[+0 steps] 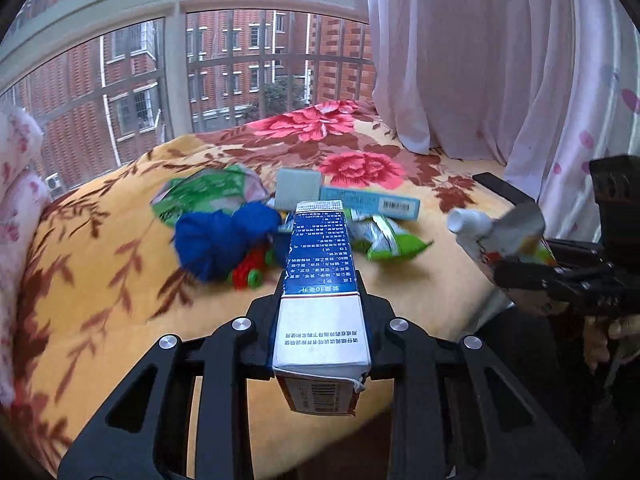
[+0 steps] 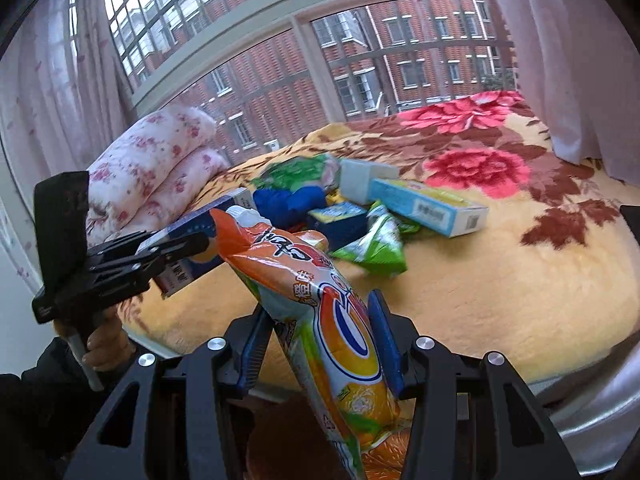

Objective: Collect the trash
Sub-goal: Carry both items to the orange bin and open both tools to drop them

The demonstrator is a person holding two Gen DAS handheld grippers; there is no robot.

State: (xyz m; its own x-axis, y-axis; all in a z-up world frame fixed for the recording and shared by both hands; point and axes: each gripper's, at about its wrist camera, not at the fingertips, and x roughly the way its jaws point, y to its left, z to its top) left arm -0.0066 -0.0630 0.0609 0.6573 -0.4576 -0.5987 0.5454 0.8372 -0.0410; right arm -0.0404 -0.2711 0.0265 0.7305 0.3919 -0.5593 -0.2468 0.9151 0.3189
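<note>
Left wrist: left gripper [image 1: 320, 300] fingers clamp carton [image 1: 318, 280]; right gripper [image 2: 320, 340] fingers clamp pouch [image 2: 320, 300]; litter heap [image 1: 240, 232] beyond.

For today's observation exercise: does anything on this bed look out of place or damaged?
Yes. A heap of litter lies on the floral blanket: boxes, a crumpled green wrapper, blue yarn. The blue-and-white carton in the left tongs has a torn near end.
</note>
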